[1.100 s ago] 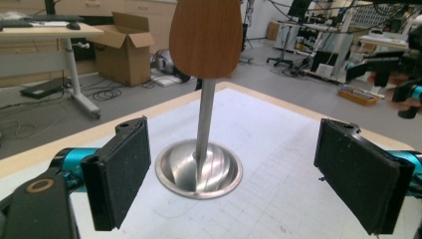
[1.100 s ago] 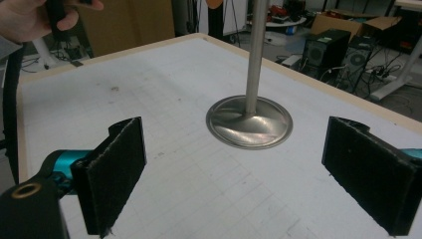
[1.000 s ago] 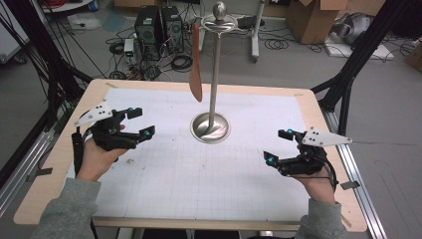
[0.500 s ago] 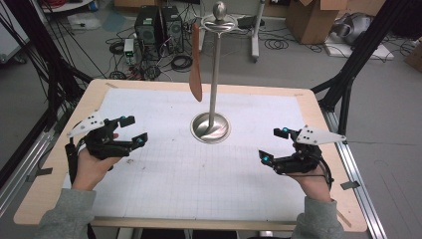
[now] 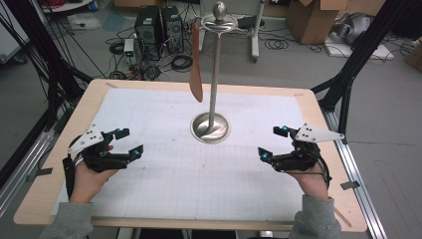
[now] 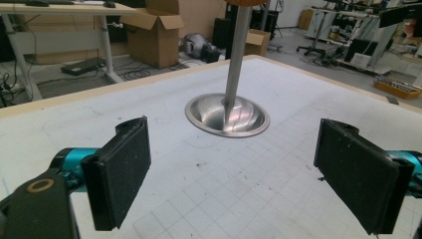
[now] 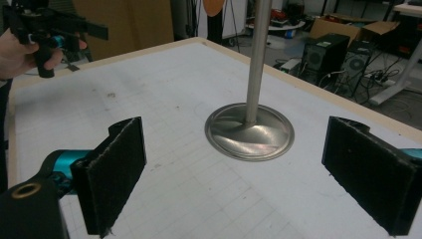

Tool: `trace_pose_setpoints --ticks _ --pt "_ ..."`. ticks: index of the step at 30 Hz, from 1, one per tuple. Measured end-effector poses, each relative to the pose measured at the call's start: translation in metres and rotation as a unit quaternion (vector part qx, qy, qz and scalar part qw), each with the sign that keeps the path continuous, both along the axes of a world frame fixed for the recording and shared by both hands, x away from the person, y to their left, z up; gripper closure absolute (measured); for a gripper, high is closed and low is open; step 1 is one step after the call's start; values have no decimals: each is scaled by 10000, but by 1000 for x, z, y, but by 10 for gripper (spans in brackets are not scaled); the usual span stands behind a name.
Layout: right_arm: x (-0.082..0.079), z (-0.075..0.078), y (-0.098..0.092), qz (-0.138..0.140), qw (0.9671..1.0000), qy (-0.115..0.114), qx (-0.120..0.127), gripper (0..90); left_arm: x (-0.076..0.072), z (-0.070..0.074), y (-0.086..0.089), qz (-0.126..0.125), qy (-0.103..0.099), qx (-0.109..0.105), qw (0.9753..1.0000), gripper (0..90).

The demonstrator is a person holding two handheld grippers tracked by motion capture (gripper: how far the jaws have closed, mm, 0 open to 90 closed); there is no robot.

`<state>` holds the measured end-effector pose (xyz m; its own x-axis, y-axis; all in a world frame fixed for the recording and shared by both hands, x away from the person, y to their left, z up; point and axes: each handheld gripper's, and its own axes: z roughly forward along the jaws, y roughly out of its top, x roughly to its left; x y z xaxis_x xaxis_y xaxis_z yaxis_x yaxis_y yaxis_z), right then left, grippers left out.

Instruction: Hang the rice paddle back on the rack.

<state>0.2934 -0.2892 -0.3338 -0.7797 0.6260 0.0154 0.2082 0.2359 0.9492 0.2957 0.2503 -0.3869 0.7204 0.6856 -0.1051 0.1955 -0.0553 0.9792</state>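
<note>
Both grippers have drawn back toward the person over the last second. The left gripper [image 5: 127, 142] and right gripper [image 5: 272, 142] now sit low near the table's [image 5: 164, 199] front edge, jaws wide and empty. The spatula [image 5: 197, 64] hangs untouched from the stand [image 5: 214, 74] at mid-table, well apart from both, so any reach for it hasn't begun.
</note>
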Motion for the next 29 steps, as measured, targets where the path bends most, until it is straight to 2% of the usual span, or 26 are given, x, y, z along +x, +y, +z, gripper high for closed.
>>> trace_pose_setpoints --ticks 5,7,10,15,18,23,29 --pt "0 0 -2 -34 10000 -6 37 89 -10 1 9 156 -108 71 9998 151" --pt "0 -1 -2 -59 10000 2 48 89 -13 2 11 252 -171 232 9993 152" --pt "0 -1 -3 -87 10000 -7 19 89 -16 2 16 307 -154 259 9991 151" --pt "0 -2 -5 -139 9999 -38 74 89 -21 4 26 479 -164 201 9985 151" --pt "1 -4 -10 -203 9996 -26 179 89 -23 5 33 601 -150 84 9980 151" --pt "1 -6 -21 -373 9988 -29 328 89 -23 4 41 837 -52 82 9964 151" --pt "1 -7 -22 -393 9986 -39 350 89 -20 3 41 916 62 105 9957 149"
